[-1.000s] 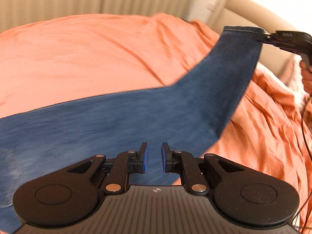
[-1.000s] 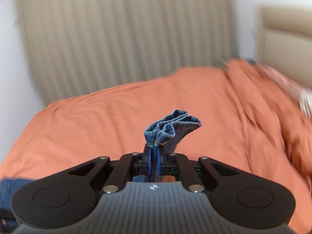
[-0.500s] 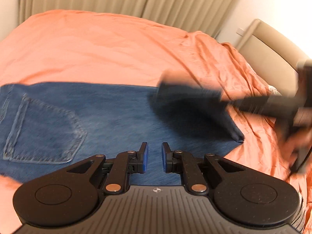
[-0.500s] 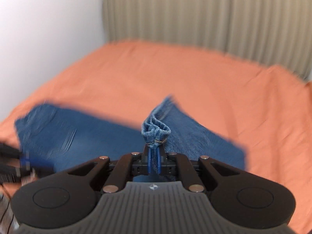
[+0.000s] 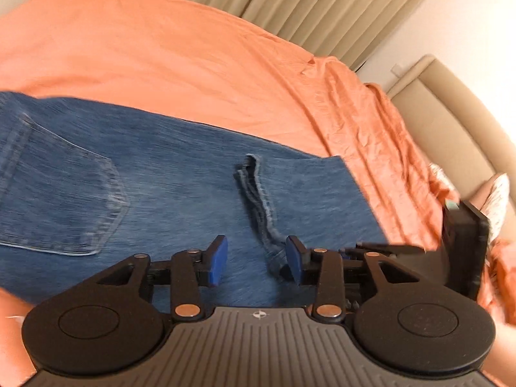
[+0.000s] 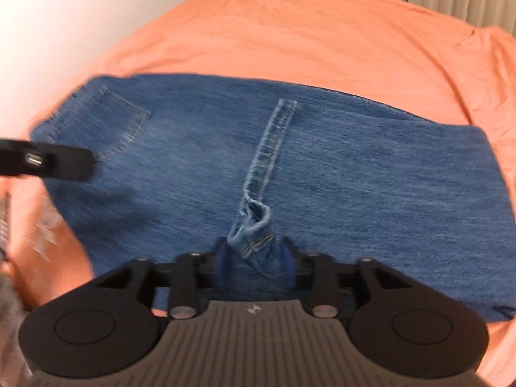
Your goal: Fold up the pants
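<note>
Blue jeans (image 5: 167,200) lie flat on the orange bedspread (image 5: 180,58), their leg folded back over the upper part. The leg's hem (image 6: 274,142) runs across the middle of the denim, a back pocket (image 6: 124,119) to its left. My right gripper (image 6: 253,258) hovers low over the hem's near end (image 6: 253,225). Its jaws are opening, and the bunched hem sits loose between them. My left gripper (image 5: 256,262) is opening just above the denim, with the hem's end (image 5: 274,254) lying by its right pad (image 5: 295,264).
The right gripper's black body (image 5: 461,248) stands close beside the left one. The left tool (image 6: 48,161) juts in at the left of the right wrist view. Beige curtains (image 5: 316,0) hang behind the bed, and a padded headboard (image 5: 451,106) and a pillow (image 5: 498,200) are at the right.
The right gripper carried the hem down and across onto the upper part of the jeans, then its jaws parted. The left gripper's jaws widened as it shifted along the jeans.
</note>
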`<state>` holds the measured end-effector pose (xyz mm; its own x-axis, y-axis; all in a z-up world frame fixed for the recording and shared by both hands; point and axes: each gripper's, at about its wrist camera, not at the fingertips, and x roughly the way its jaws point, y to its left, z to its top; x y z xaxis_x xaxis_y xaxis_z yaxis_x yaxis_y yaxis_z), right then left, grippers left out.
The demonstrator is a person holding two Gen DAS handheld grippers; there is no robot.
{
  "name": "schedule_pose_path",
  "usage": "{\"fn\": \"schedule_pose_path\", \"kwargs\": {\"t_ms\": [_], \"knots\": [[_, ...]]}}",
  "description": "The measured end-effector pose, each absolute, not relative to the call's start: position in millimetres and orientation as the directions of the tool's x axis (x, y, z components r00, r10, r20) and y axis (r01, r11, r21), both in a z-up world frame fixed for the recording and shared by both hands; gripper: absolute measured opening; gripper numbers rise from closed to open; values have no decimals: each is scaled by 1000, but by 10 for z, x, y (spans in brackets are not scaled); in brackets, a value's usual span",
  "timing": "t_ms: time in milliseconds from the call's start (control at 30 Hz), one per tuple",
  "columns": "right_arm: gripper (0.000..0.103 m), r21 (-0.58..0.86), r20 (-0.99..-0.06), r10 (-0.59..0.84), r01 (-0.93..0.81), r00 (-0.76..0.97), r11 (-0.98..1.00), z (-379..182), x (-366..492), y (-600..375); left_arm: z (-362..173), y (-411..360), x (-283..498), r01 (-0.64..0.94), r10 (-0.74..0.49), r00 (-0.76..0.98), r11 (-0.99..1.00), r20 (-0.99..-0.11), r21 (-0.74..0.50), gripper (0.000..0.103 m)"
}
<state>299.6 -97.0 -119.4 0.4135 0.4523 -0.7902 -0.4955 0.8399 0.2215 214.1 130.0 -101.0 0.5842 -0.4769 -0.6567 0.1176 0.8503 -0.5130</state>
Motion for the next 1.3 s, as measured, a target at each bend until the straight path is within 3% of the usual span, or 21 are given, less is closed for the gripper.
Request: {"fn": "schedule_pose_path", "kwargs": {"t_ms": [167,333,767,800,833,867,1000,1067,1133,1233,1300], "knots": [[52,256,-748,477,-462,462,849,-1046,3013,-1246,-1181,1279,2516,36,-521,584,783,-622,-621,46],[52,202,-731,392,-372,559,906,-1074,3124,-1746,-1452,1270,2960,-46,-557,586,702,-588,-710,46],[52,262,-634,389,-287,668,921,-1301,3112,-2278,-1940,1100,3525,-121,-551,542,697,-635,-707,45],[52,264,-631,388,-285,672,922,-1319,3129,-2314,-1929,1081,3523,-110,-551,542,702,-634,-704,39],[52,265,-626,388,-283,677,922,-1332,3123,-2325,-1901,1055,3528,-103,-534,548,721,-644,-686,27],[52,262,-623,381,-277,683,925,-1361,3125,-2344,-1847,999,3544,-85,-517,558,743,-650,-664,22],[51,263,-614,361,-249,701,932,-1346,3124,-2466,-1387,770,3408,84,-466,644,832,-607,-549,16],[44,247,-623,339,-234,705,940,-1311,3132,-2527,-1065,597,3296,208,-448,692,875,-566,-438,7],[40,238,-628,331,-231,704,943,-1275,3141,-2580,-867,467,3223,283,-432,717,897,-547,-338,5],[34,251,-641,337,-226,690,941,-1270,3189,-2646,-1033,463,3398,223,-364,664,930,-653,-291,5],[25,255,-656,336,-221,676,941,-1290,3227,-2668,-1293,509,3522,159,-310,620,949,-720,-272,5]]}}
